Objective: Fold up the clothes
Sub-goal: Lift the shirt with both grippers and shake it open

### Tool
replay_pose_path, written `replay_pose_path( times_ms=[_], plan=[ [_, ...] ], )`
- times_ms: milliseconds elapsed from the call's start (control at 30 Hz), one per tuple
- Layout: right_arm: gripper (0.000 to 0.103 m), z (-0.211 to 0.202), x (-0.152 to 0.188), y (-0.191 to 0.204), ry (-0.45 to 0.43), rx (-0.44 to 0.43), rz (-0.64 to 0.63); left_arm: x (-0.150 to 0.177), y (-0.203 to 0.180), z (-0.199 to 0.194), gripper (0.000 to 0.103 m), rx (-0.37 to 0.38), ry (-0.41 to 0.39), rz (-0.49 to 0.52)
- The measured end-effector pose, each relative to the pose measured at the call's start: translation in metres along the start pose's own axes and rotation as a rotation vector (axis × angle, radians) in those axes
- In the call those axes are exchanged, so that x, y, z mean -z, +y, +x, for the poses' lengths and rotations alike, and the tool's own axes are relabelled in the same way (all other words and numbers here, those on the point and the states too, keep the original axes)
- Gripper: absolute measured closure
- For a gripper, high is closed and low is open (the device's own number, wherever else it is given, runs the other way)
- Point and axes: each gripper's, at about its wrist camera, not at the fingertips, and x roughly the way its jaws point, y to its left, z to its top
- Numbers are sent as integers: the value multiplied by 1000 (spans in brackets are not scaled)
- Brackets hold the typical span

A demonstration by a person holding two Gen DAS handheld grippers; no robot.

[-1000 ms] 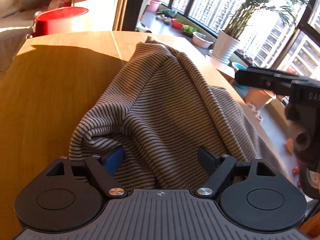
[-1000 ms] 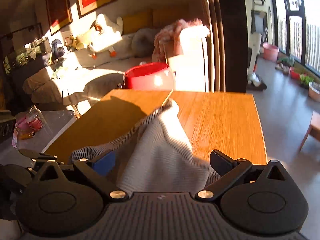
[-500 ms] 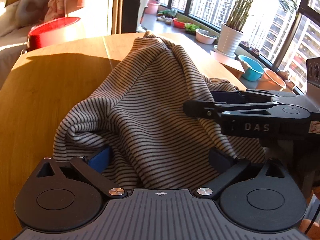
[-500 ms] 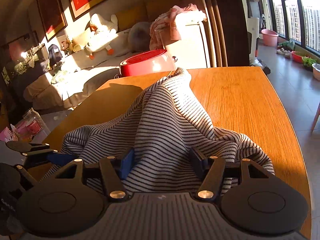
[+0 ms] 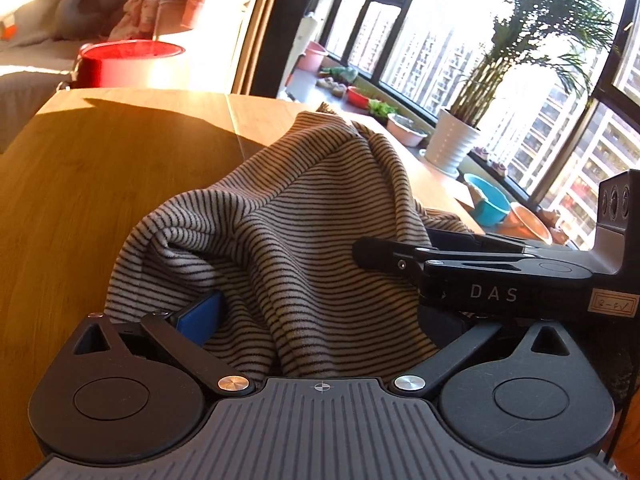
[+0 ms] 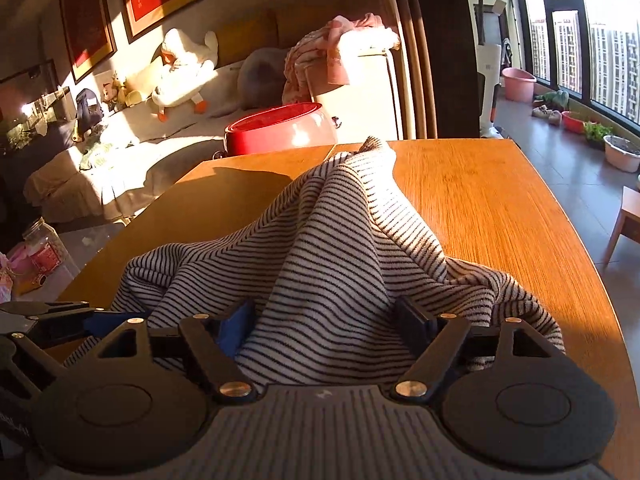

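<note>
A striped beige-and-black garment (image 5: 304,232) lies bunched on the wooden table (image 5: 100,184), its far end stretched toward the table's middle. My left gripper (image 5: 316,320) has its jaws wide apart with a fold of the near edge lying between them. My right gripper (image 6: 324,320) is likewise spread wide with the garment (image 6: 332,256) draped between its fingers. The right gripper's body (image 5: 492,276) comes in from the right in the left wrist view, close beside the left one. The left gripper's finger (image 6: 60,316) shows at the left edge of the right wrist view.
A red tub (image 6: 280,128) stands just past the table's far edge, with a sofa and a plush goose (image 6: 180,72) behind. A potted plant (image 5: 452,144) and basins line the window side. A glass jar (image 6: 40,248) stands on a low surface to the left.
Both grippers have drawn back toward the near edge and closer together. The right gripper's jaws opened wider after narrowing half a second ago. The garment is more bunched.
</note>
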Motion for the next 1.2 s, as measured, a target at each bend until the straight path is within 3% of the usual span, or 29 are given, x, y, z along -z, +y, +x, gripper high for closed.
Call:
replay_pose_path(
  times_ms=[67, 167, 333, 467, 533, 600, 700, 733, 867, 967, 1000, 1067, 1133, 1200],
  plan=[
    [21, 0, -1, -3, 0, -19, 11, 3, -4, -1, 0, -32, -24, -28],
    [21, 0, -1, -6, -4, -37, 25, 5, -3, 0, 0, -20, -62, -39],
    [21, -2, -2, -16, -12, -85, 81, 0, -3, 3, 0, -22, -45, -73],
    [23, -5, -1, -16, -30, -76, 86, -4, -2, 5, 1, -25, -32, -58],
    [27, -11, 1, -16, -59, -48, 93, -4, -3, 4, 18, -58, -30, -28],
    [27, -20, 1, -15, -88, -9, 98, -6, 1, 1, 58, -87, -31, -9],
    [27, -37, -9, -13, -127, 49, 72, -15, 23, -13, 88, -15, -60, -97],
    [27, -43, -14, -11, -140, 64, 51, -19, 28, -18, 89, -2, -84, -117],
    [27, -53, -36, 1, -146, 100, -34, -48, 38, -44, 90, -15, -209, -117],
    [33, -40, -34, 11, -77, 131, -62, -57, 40, -50, 83, 39, -141, -147],
    [38, -35, -30, 15, -54, 140, -75, -54, 38, -47, 69, 48, -97, -148],
    [45, -31, -20, 15, -38, 144, -84, -40, 32, -36, 56, 102, 12, -153],
    [53, -27, -14, 11, -17, 133, -56, -22, 26, -19, 56, 124, 116, -161],
    [54, -27, -10, 7, -9, 131, -43, -14, 24, -6, 56, 105, 134, -155]
  ],
)
